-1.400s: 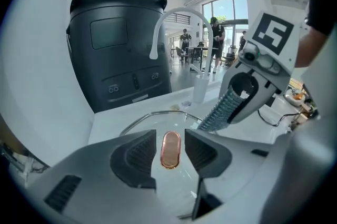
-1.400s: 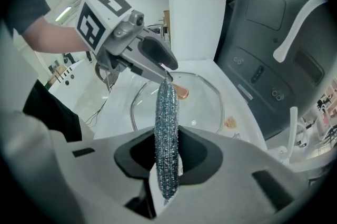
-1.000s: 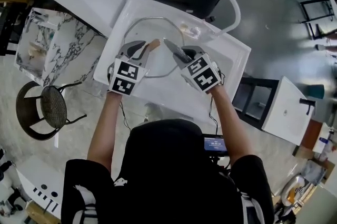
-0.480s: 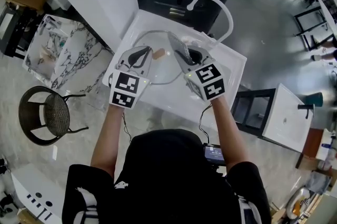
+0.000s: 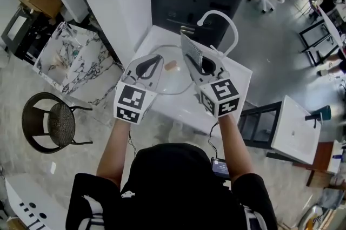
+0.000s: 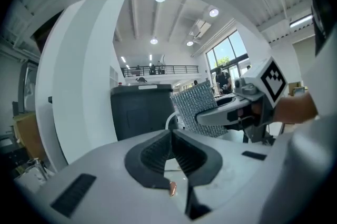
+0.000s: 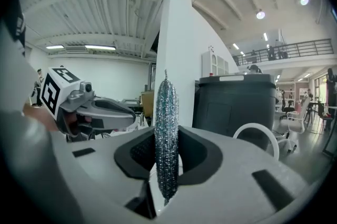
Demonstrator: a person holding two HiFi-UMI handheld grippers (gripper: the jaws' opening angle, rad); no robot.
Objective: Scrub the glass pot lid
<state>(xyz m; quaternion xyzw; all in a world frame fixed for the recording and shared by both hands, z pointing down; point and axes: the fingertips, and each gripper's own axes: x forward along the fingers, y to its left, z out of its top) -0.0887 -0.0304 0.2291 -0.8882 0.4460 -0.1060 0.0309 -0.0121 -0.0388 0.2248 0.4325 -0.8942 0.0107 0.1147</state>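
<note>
The glass pot lid [image 5: 173, 79] hangs in the air above the sink [image 5: 237, 76], with its tan knob [image 5: 172, 65] facing up. From above the lid appears as a wide oval.

The left tool [image 5: 154, 61] is fully closed on the lid's rim, over the left part of the sink. In the left gripper view its jaws meet, with only the thin glass edge between them.

The right tool [image 5: 195, 59] is clamped narrowly on a silver mesh scrubber [image 5: 189, 48]. The scrubber stands upright over the sink, beside the lid's right rim (contact between mesh and glass cannot be confirmed).

Only the head view shows the lid's whole disc, the sink below it and the white faucet [image 5: 223, 17] arching over the sink's far edge. The left gripper view shows the scrubber's broad mesh face [image 6: 197, 107], carried by the right tool. The right gripper view shows the same scrubber edge-on [image 7: 166, 112] between its jaws, with the left tool off to the left.
</note>
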